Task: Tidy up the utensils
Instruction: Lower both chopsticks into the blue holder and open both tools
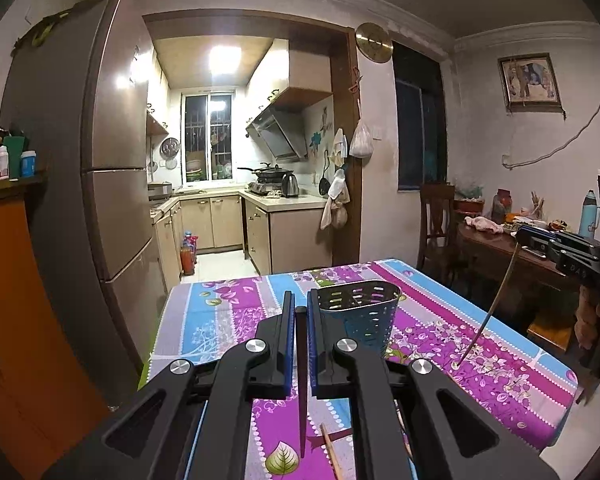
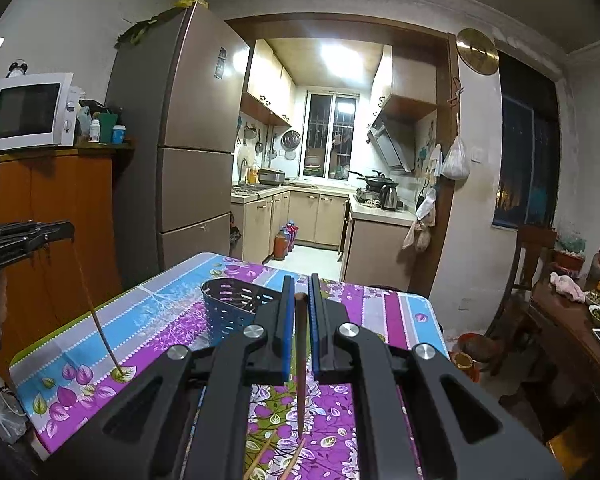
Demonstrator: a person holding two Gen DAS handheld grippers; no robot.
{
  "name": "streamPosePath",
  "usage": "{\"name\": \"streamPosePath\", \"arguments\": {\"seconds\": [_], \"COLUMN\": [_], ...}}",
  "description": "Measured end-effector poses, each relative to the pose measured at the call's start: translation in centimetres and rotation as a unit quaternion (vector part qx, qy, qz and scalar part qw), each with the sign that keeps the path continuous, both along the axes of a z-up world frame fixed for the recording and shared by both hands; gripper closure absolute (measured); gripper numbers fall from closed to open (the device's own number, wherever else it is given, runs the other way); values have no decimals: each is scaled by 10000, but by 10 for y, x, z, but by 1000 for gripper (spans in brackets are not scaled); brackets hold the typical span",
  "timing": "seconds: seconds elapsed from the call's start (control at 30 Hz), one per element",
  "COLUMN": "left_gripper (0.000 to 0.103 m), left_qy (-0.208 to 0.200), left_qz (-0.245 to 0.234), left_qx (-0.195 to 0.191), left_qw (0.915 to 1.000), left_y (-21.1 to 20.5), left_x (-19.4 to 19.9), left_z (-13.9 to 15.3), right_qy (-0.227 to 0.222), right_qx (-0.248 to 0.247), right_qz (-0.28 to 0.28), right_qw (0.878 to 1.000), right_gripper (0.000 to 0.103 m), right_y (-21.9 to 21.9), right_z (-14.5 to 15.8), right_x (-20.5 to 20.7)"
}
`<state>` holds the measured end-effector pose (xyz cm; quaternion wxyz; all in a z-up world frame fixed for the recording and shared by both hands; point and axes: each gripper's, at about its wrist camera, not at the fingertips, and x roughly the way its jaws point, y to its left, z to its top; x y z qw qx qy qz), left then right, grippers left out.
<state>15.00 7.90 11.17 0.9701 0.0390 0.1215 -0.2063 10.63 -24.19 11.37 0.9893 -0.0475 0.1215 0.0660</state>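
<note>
Two chopsticks, one nipped by each gripper, left point(image 1: 299, 312) and right point(image 2: 300, 300); we judge them light, stiff, slippery, so we pinch near the top, holder point(image 1: 360, 312) just beyond

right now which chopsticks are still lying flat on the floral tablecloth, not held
The pale wooden chopsticks lying loose at the near table edge. The dark chopstick in the left gripper and the brown chopstick in the right gripper hang tip-down.
</note>
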Motion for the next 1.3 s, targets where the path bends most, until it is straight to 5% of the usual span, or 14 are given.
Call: {"name": "streamPosePath", "arguments": {"seconds": [0.23, 0.6, 0.77, 1.03, 1.3], "left_gripper": [96, 96, 96, 96, 96], "left_qy": [-166, -1261, -1484, -1224, -363], "left_qz": [-170, -442, -450, -532, -524], "left_qx": [-47, -200, -285, -365, -316], "left_qw": [9997, 9908, 9875, 9904, 9975], "left_y": [-16, -74, -97, -121, -124], "left_x": [-2, 35, 66, 127, 178], "left_z": [13, 107, 122, 83, -2], "right_qy": [-51, -692, -958, -664, 366], "right_qx": [55, 465, 583, 838, 1434], "right_qz": [182, 469, 455, 299, 225], "right_qw": [9998, 9954, 9926, 9938, 9887], "right_gripper": [98, 98, 98, 98, 98], "right_y": [6, 15, 21, 16, 5], "right_z": [12, 81, 98, 72, -7], "right_x": [5, 52, 87, 149, 198]}}
